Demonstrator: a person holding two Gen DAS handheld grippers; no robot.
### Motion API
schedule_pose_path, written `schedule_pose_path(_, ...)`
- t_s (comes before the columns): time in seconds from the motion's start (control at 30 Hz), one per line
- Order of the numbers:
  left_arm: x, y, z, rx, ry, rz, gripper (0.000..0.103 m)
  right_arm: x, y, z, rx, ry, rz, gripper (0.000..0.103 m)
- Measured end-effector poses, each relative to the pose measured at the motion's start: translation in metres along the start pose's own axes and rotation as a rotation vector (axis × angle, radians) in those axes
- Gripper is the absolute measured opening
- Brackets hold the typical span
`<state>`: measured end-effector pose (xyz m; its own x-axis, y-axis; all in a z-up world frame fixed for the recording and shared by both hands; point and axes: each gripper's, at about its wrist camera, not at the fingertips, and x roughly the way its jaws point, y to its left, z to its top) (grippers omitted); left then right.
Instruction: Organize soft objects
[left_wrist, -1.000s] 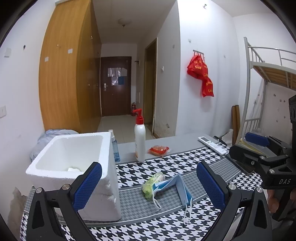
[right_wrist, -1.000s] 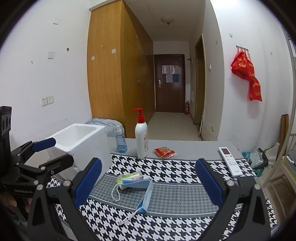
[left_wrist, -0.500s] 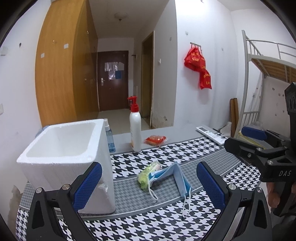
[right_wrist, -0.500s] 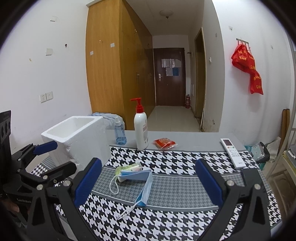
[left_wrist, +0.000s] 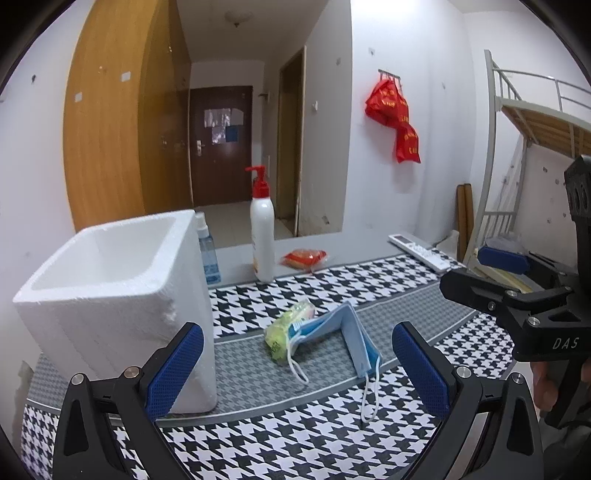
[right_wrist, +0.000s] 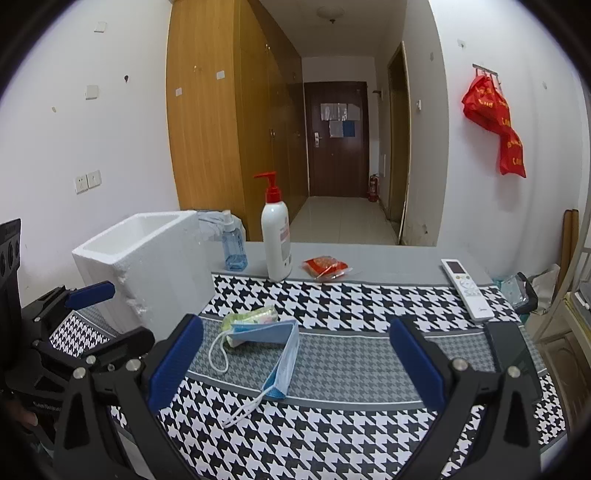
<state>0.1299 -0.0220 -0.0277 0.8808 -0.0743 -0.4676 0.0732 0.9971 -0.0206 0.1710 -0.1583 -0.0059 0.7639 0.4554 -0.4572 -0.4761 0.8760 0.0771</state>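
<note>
A blue face mask (left_wrist: 347, 338) (right_wrist: 284, 347) lies folded on the houndstooth cloth, its upper end resting on a green tissue pack (left_wrist: 286, 325) (right_wrist: 255, 316). A white foam box (left_wrist: 110, 288) (right_wrist: 147, 266) stands open-topped to the left. A red snack packet (left_wrist: 304, 257) (right_wrist: 325, 266) lies behind, on the grey table. My left gripper (left_wrist: 297, 369) is open and empty, just short of the mask. My right gripper (right_wrist: 295, 362) is open and empty, over the mask's near end; it also shows in the left wrist view (left_wrist: 502, 273).
A white pump bottle (left_wrist: 262, 236) (right_wrist: 275, 240) and a blue spray bottle (right_wrist: 232, 245) stand behind the box. A white remote (right_wrist: 467, 288) lies at the right. A dark phone (right_wrist: 513, 354) lies near the cloth's right edge. A bunk bed frame (left_wrist: 517, 129) stands right.
Both grippers have sunk lower and drawn back a little: the box's inside no longer shows. The mask, the pack and the box have not moved. Both stay open.
</note>
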Motion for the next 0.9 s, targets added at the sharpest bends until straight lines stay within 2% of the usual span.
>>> schedule_pose_path(0.43, 0.026, 0.003, -0.012, -0.008, 0.075, 0.016, 0.102, 0.031, -0.005, -0.014, 0.011, 0.087, 0.002, 0.102)
schedule_pose_path(0.9, 0.044, 0.006, -0.024, -0.038, 0.115, 0.033, 0.102, 0.057, -0.007, -0.028, 0.003, 0.174, 0.015, 0.102)
